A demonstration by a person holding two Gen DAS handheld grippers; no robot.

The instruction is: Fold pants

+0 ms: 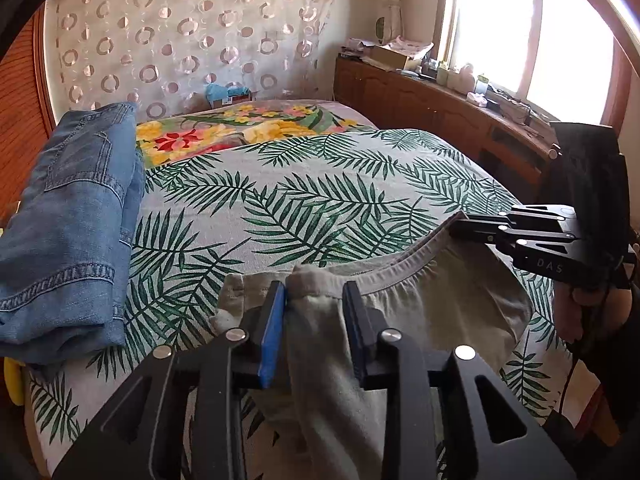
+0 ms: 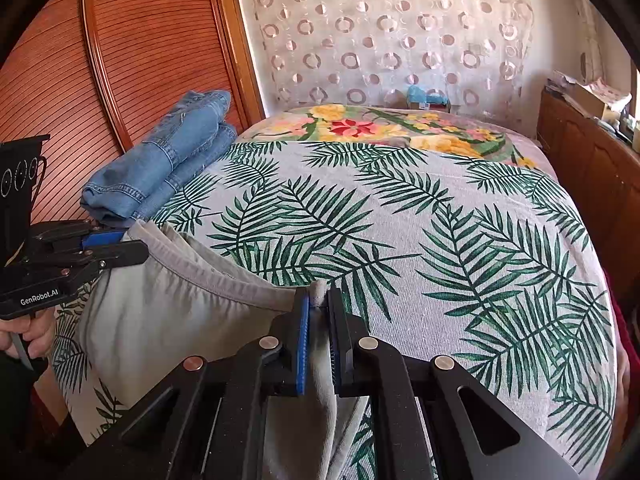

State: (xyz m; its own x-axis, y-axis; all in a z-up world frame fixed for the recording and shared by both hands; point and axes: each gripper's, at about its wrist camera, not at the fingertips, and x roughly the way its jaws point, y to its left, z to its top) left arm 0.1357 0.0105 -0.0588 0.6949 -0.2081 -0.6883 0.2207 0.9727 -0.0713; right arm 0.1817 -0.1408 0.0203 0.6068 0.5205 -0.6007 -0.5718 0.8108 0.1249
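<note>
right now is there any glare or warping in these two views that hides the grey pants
Left wrist view: the window is blown out white, but the grey pants stay evenly lit and sharp. Right wrist view: no glare; fisheye bends the bed edges and the wooden panel; corners are vignetted black.

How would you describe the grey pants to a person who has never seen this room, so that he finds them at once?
Look at the bed with the palm-leaf cover. At its near edge the grey pants hang by their waistband between the left gripper and the right gripper. The only other pants are folded blue jeans lying by the wooden wall.
</note>
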